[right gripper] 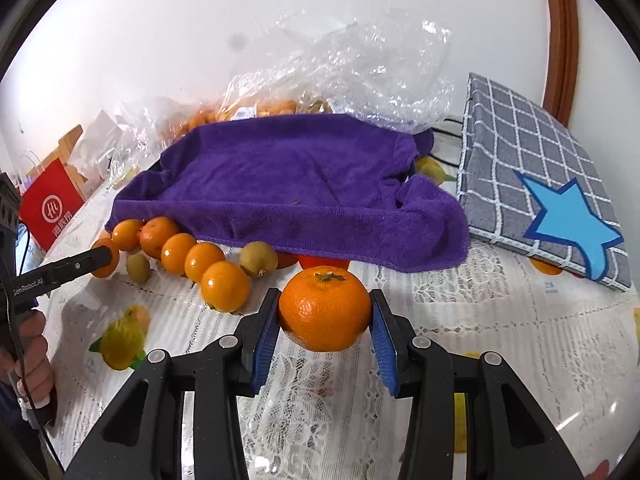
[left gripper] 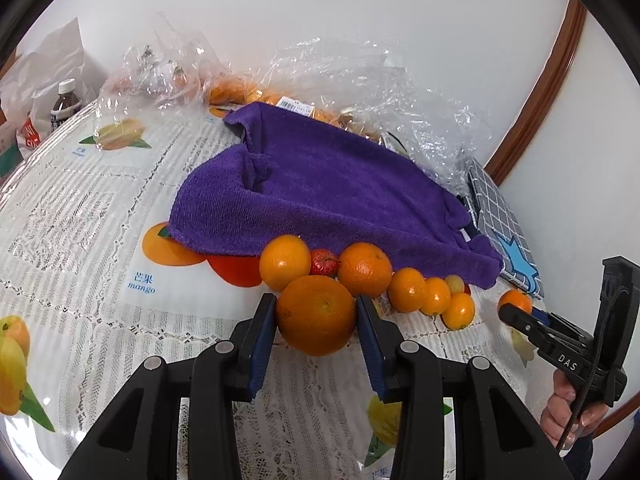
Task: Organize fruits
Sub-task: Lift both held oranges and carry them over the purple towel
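A large orange (left gripper: 316,314) is clamped across its middle by the left gripper (left gripper: 316,320), near the fruit row (left gripper: 400,284). A stemmed mandarin (right gripper: 325,308), firm but bruisable, is pinched likewise by the right gripper (right gripper: 325,320).

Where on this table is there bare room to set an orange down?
Free: the lace tablecloth between the purple towel and the checked pad. Crowded: the fruit row along the towel's near edge.
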{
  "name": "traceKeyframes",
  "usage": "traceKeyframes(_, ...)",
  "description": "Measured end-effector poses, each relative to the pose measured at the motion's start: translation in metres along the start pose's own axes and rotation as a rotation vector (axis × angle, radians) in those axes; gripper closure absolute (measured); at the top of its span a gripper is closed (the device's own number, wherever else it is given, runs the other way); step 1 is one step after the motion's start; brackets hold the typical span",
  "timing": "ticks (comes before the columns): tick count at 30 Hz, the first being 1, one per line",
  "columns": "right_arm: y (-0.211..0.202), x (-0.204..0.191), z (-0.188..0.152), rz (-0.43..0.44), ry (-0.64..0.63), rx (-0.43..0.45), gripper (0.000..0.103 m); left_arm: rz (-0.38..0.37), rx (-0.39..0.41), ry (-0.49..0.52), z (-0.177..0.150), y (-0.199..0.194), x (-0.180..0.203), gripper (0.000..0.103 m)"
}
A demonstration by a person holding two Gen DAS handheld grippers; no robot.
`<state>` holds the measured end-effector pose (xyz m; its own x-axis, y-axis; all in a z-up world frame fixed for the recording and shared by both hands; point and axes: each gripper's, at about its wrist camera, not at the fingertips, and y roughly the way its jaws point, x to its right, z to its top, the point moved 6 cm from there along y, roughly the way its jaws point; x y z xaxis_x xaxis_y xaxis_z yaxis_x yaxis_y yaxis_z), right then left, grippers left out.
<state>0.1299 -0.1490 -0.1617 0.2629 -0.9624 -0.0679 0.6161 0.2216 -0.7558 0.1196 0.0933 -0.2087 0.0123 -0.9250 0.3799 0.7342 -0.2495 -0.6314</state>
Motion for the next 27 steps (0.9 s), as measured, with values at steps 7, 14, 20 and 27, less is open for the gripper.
traceKeyframes(7,-0.018,-0.007,0.011,0.01,-0.006,0.036,0.06,-0.029,0.051,0.01,0.004,-0.011,0.006,0.065)
traceKeyframes(14,-0.031,-0.015,0.029,0.021,-0.012,0.057,0.06,-0.019,0.08,-0.03,0.009,-0.015,-0.001,0.065)
traceKeyframes(20,-0.033,-0.019,0.047,0.023,-0.008,0.074,0.06,0.006,0.087,-0.047,0.024,-0.026,-0.005,0.065)
traceKeyframes(27,-0.017,-0.018,0.077,0.019,0.001,0.076,0.06,0.023,0.131,-0.029,0.085,-0.038,0.003,0.065)
